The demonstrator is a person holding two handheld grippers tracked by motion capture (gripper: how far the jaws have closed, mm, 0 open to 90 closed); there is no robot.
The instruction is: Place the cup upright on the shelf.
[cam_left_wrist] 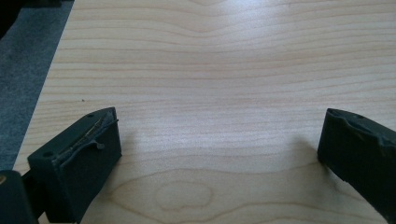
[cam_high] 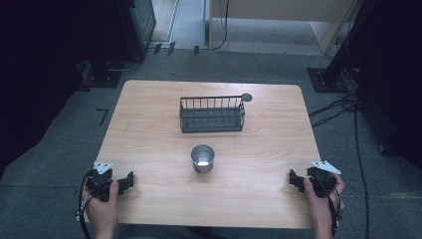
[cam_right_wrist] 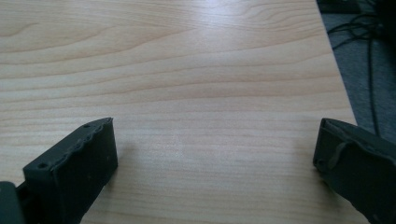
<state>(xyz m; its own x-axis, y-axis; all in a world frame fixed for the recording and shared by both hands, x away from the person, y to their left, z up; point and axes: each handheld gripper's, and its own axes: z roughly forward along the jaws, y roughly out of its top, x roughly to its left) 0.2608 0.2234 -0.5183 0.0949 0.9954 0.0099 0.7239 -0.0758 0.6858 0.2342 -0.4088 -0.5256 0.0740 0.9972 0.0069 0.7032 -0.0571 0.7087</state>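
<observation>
Cup (cam_high: 202, 158) upright mid-tabletop (cam_high: 149, 129), between both hands, just nearer side of wire basket (cam_high: 212, 114) | left gripper (cam_high: 130, 179) at near-left edge, jaws spread wide, empty | right gripper (cam_high: 292, 179) at near-right edge, jaws spread wide, empty | both point inward toward cup, roughly equally far.

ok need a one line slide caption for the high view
Metal cup at the centre of a wooden table, black wire basket behind it, left gripper and right gripper open at the near corners.
</observation>
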